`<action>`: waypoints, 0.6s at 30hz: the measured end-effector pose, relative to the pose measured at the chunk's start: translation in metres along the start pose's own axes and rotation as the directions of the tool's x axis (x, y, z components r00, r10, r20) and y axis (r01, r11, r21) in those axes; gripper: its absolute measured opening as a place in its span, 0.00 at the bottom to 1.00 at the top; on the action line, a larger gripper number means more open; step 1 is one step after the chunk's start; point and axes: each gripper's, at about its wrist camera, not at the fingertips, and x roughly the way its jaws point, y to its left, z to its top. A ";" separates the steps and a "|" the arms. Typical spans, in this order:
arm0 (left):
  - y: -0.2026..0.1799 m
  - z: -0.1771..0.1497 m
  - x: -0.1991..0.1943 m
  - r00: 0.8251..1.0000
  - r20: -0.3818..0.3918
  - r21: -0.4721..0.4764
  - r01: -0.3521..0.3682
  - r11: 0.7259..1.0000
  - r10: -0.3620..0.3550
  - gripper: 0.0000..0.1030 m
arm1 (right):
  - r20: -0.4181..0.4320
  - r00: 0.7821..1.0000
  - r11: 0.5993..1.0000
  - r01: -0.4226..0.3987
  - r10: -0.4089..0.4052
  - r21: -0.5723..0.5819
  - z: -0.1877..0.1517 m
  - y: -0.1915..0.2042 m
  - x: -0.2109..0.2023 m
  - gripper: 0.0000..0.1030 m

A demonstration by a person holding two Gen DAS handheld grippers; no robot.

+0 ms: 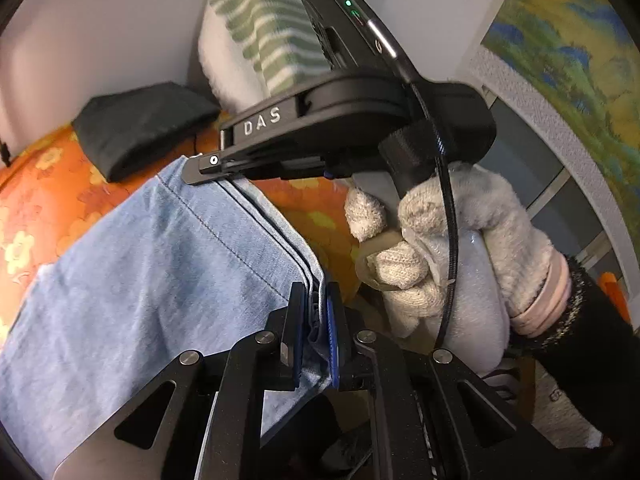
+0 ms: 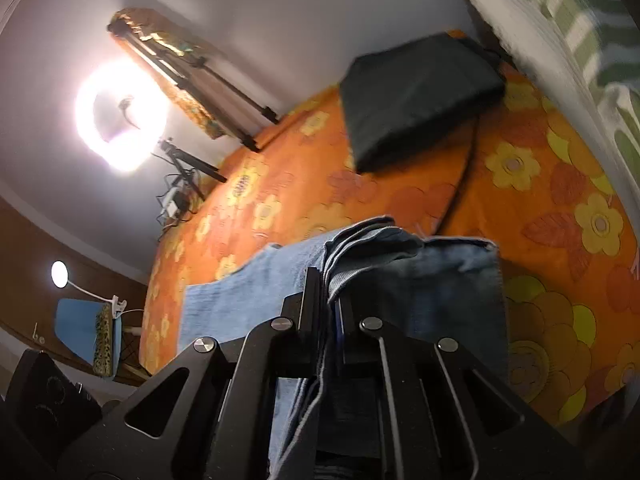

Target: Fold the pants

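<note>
Both tools are clamped on denim. Left tool [image 1: 314, 332] pinches a stacked edge of the light-blue pants [image 1: 160, 280], several layers showing between its pads; right tool [image 2: 330, 312] grips a bunched, folded edge of the same pants [image 2: 240, 300]. In the left wrist view the right tool [image 1: 196, 170] holds further along that same edge, carried by a gloved hand [image 1: 460, 248], so the edge runs between the two grips. Beyond the grips, most of the pants lie over the bed's orange flowered bedspread [image 2: 520, 208], near a dark folded cloth [image 2: 420, 100] and a striped pillow [image 1: 272, 32].

Judging by how it drapes, the denim is soft and limp yet fairly weighty, with enough friction not to slip. Hemmed or seamed edges look like the best hold, taking all layers together so the stack does not splay.
</note>
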 end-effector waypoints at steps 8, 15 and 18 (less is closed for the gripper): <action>-0.007 -0.001 0.008 0.999 -0.049 -0.017 0.022 1.000 -0.023 0.16 | -0.064 0.998 0.999 0.031 -0.029 0.038 -0.004 -0.042 0.025 0.11; 0.028 -0.032 -0.043 0.994 -0.001 0.005 -0.110 0.994 0.110 0.30 | -0.022 0.996 0.989 0.094 -0.092 0.117 -0.004 -0.081 0.011 0.20; 0.064 -0.054 -0.068 0.984 0.008 -0.075 -0.178 0.981 0.179 0.30 | 0.012 0.995 0.990 0.099 -0.101 0.102 -0.005 -0.082 -0.002 0.20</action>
